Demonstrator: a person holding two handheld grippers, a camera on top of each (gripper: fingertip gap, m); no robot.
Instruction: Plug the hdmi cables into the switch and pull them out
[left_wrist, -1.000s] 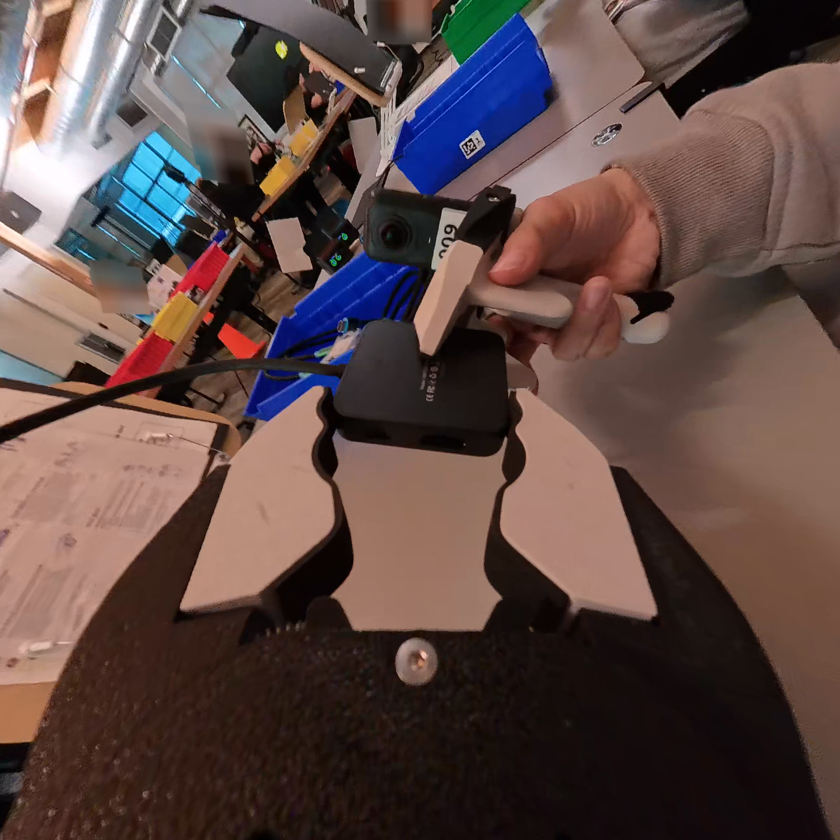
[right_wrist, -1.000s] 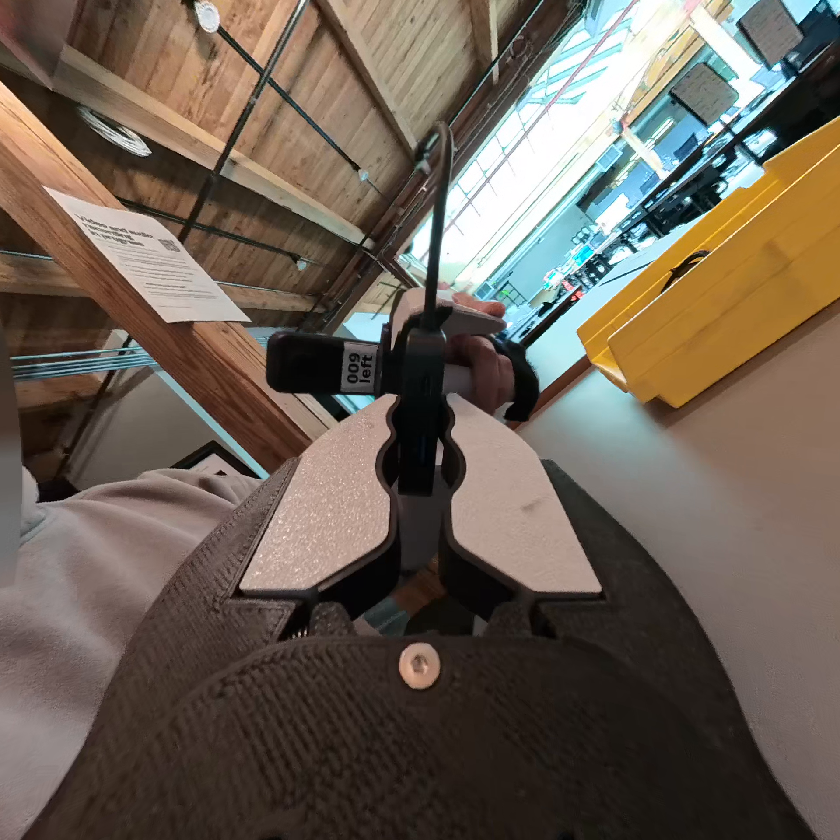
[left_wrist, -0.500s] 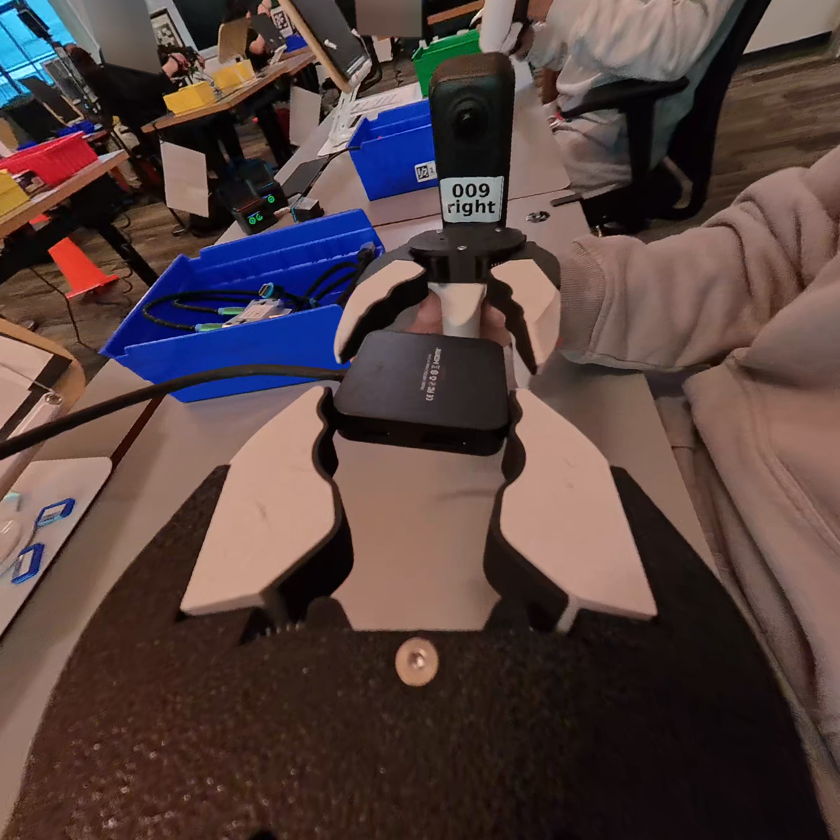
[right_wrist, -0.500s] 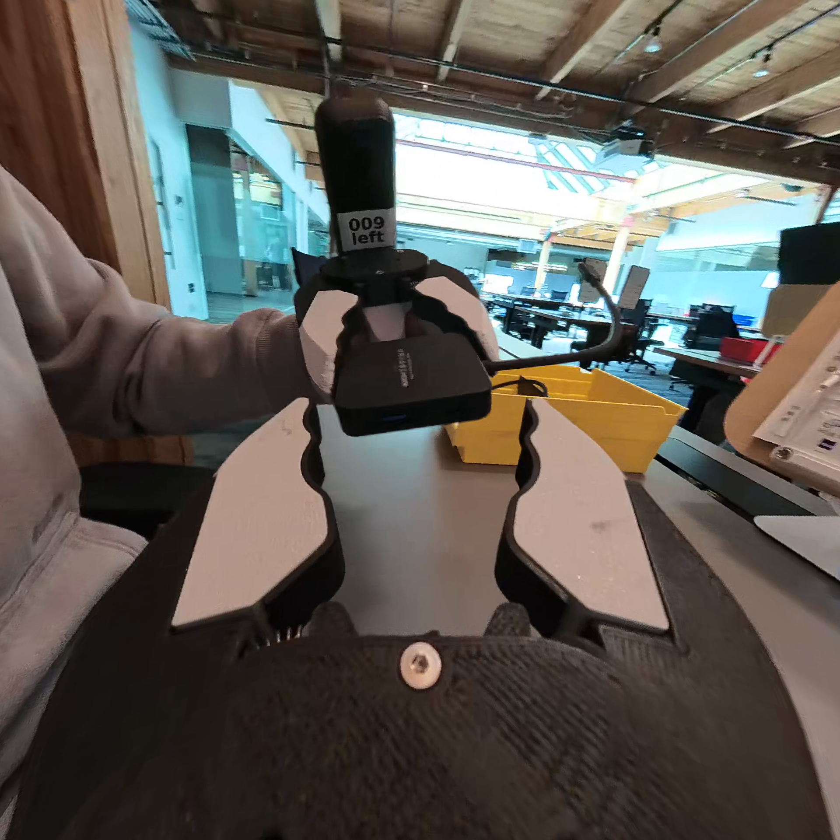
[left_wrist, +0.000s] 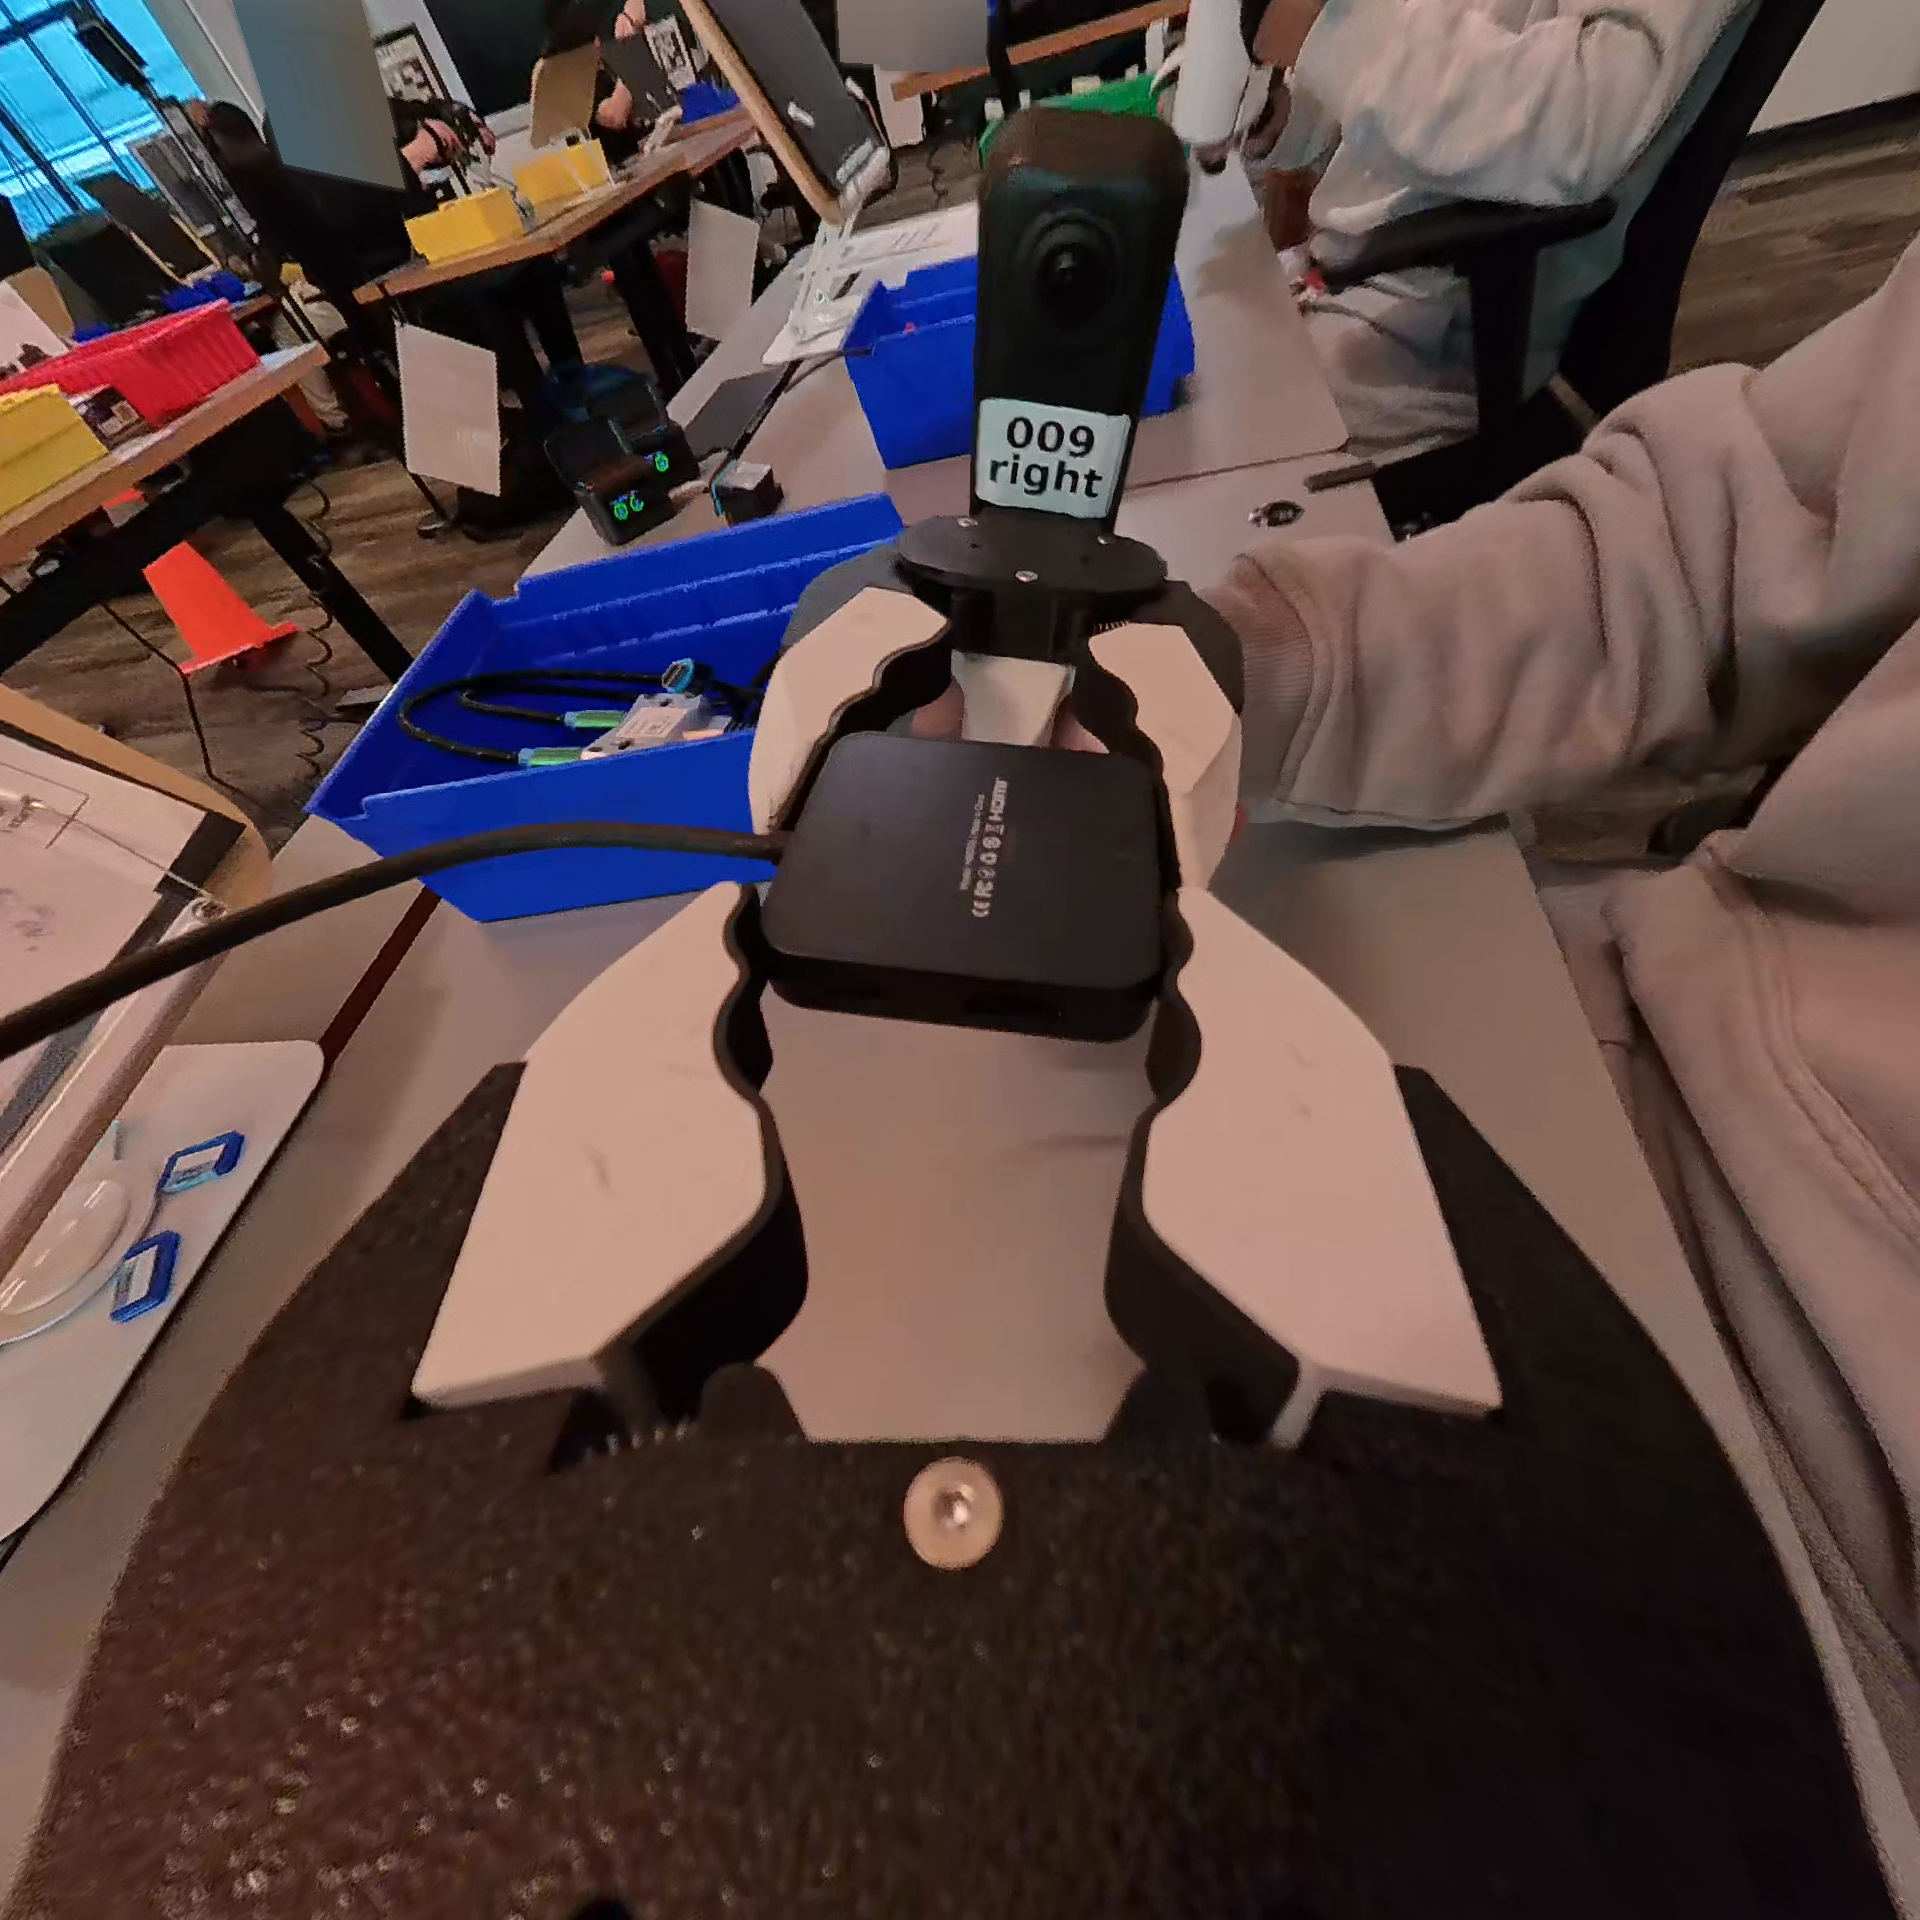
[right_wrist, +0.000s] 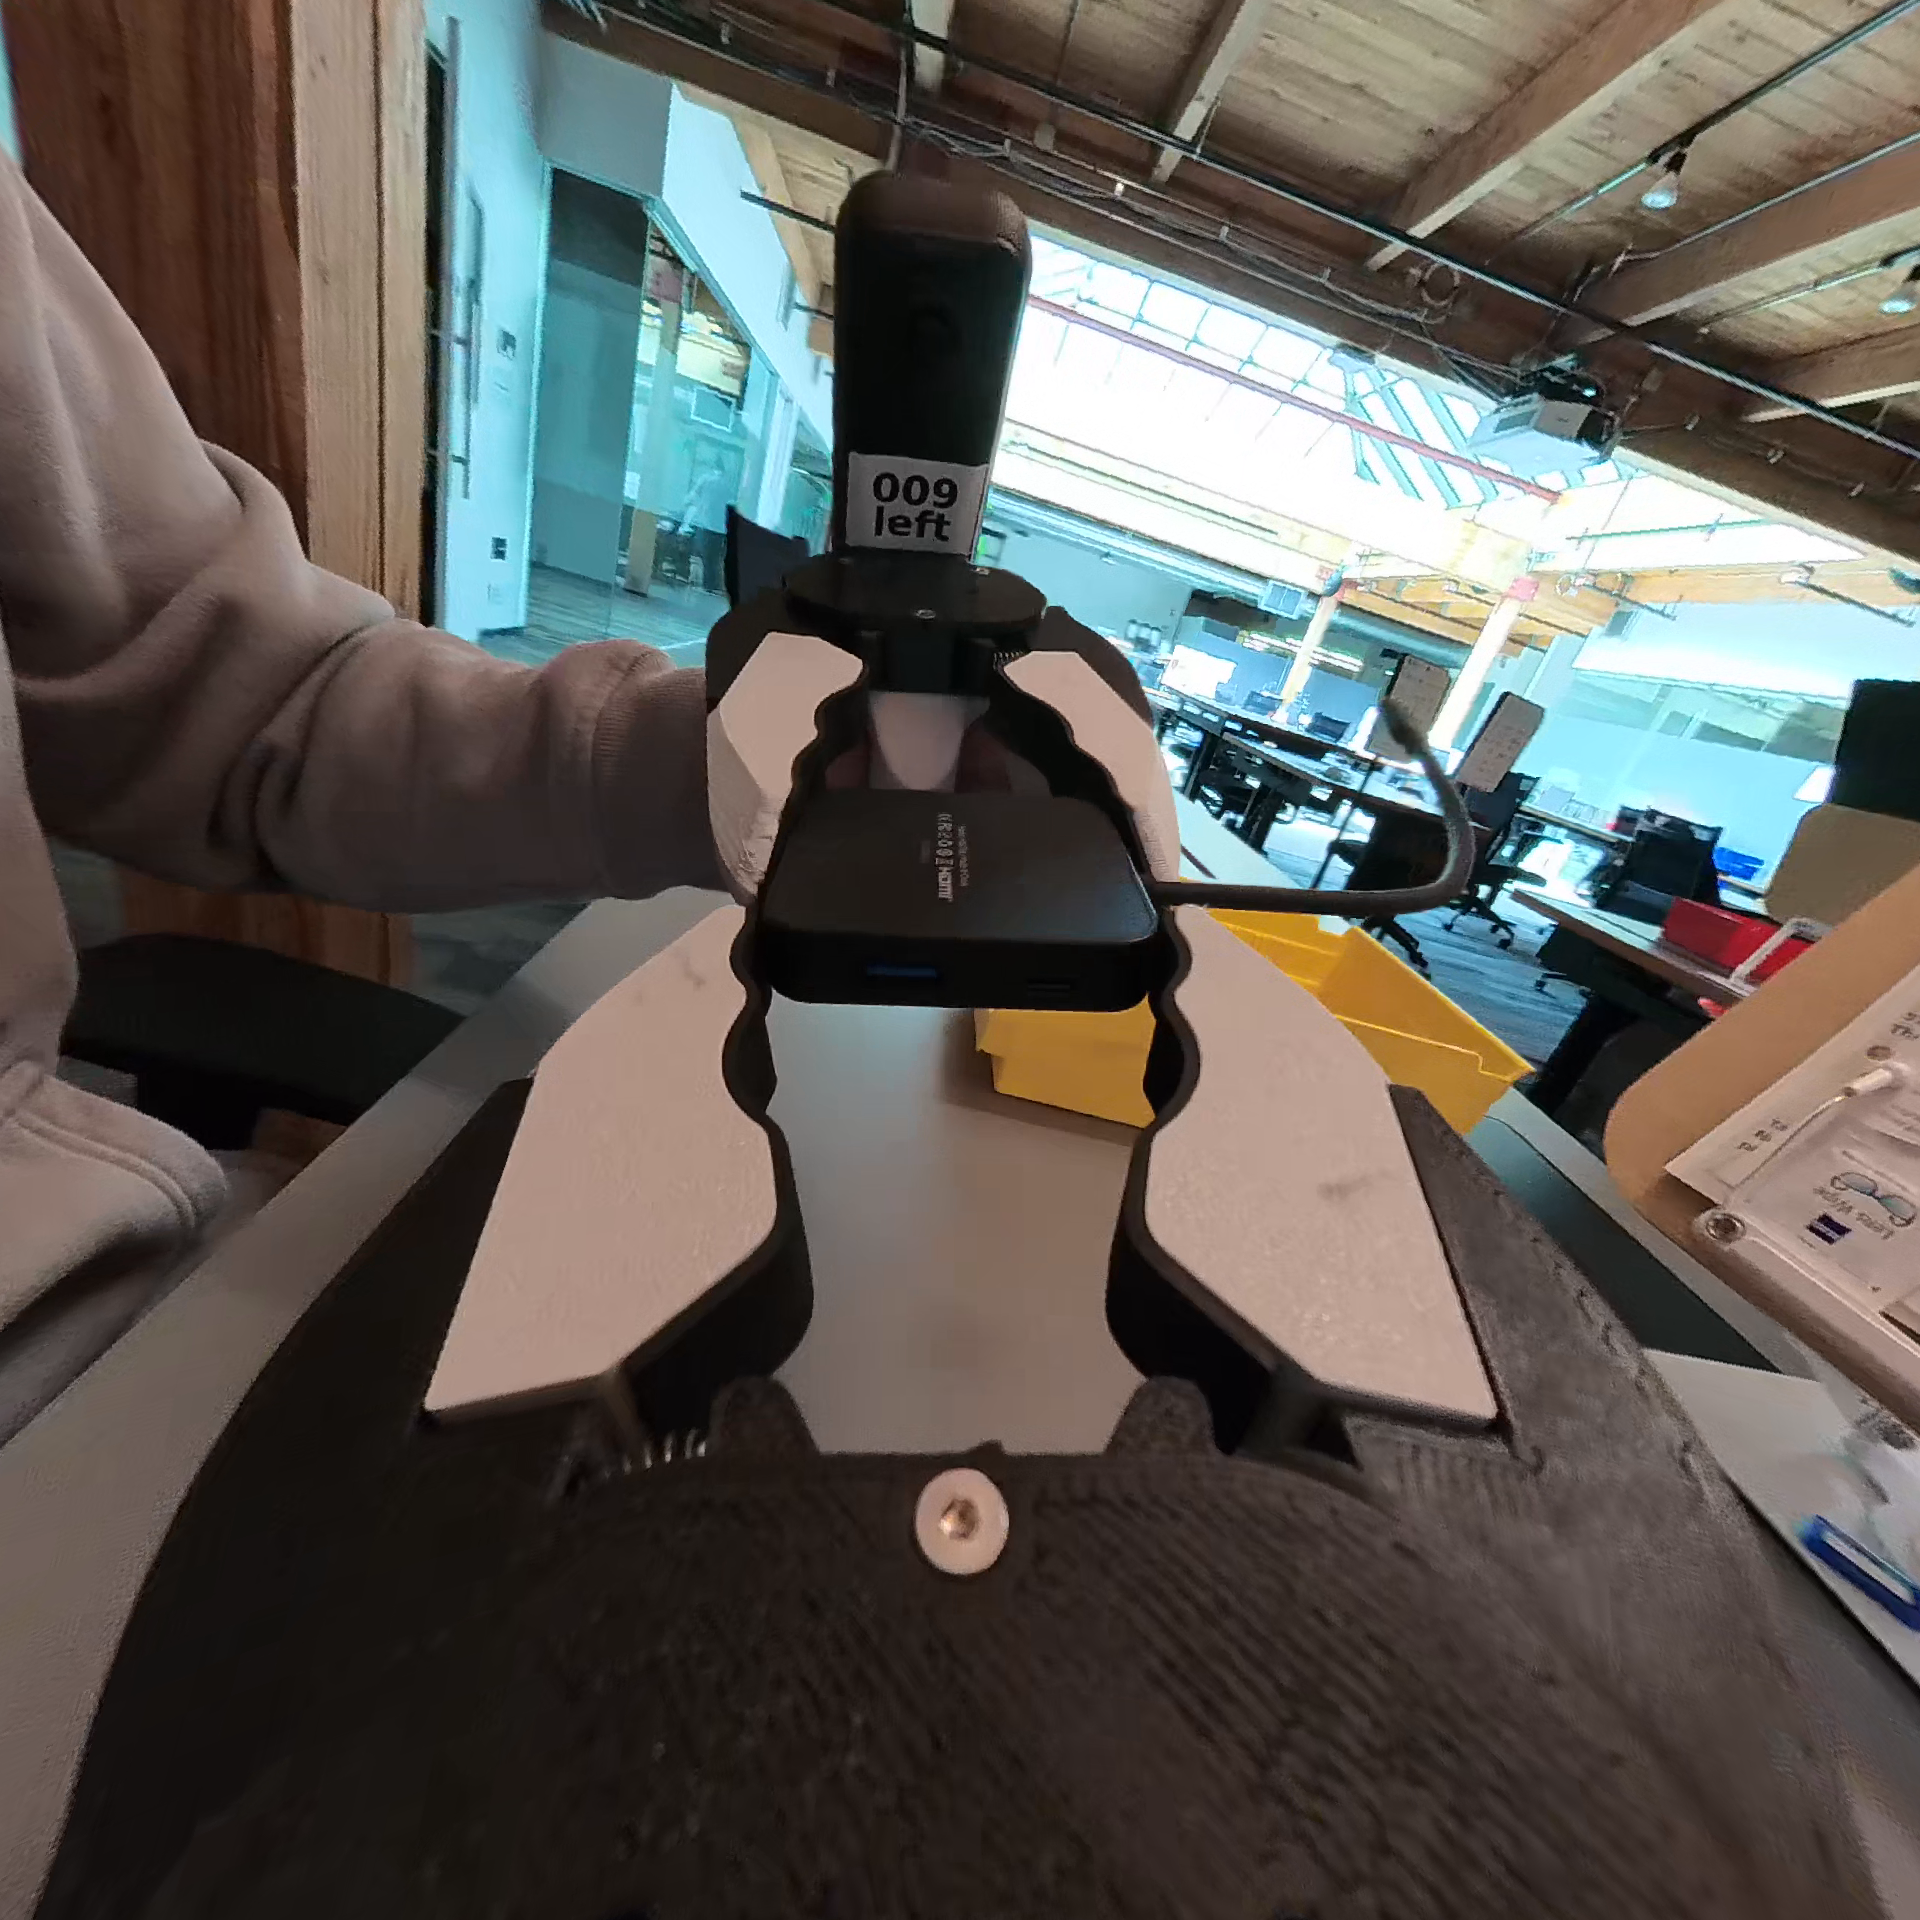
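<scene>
The black HDMI switch (left_wrist: 966, 862) hangs level above the grey table (left_wrist: 935, 1195), held from both ends. My left gripper (left_wrist: 961, 940) is shut on its near end in the left wrist view. My right gripper (right_wrist: 961, 935) is closed on the opposite end, and it also shows in the left wrist view (left_wrist: 997, 769), facing me. The switch (right_wrist: 956, 883) shows two ports on the side facing the right wrist view. A black cable (left_wrist: 416, 862) leaves the switch's side. In the right wrist view the cable (right_wrist: 1444, 831) arcs up to a free end.
A blue bin (left_wrist: 540, 810) with several cables stands beyond the switch to the left. A yellow bin (right_wrist: 1351, 1039) sits on the table past the switch in the right wrist view. A wooden board with papers (right_wrist: 1818, 1143) stands at the right there. The person's sleeves flank both views.
The right gripper let go of the switch's thin edge, turned level, opened, and has now closed on the switch's end. The left gripper kept hold and turned level.
</scene>
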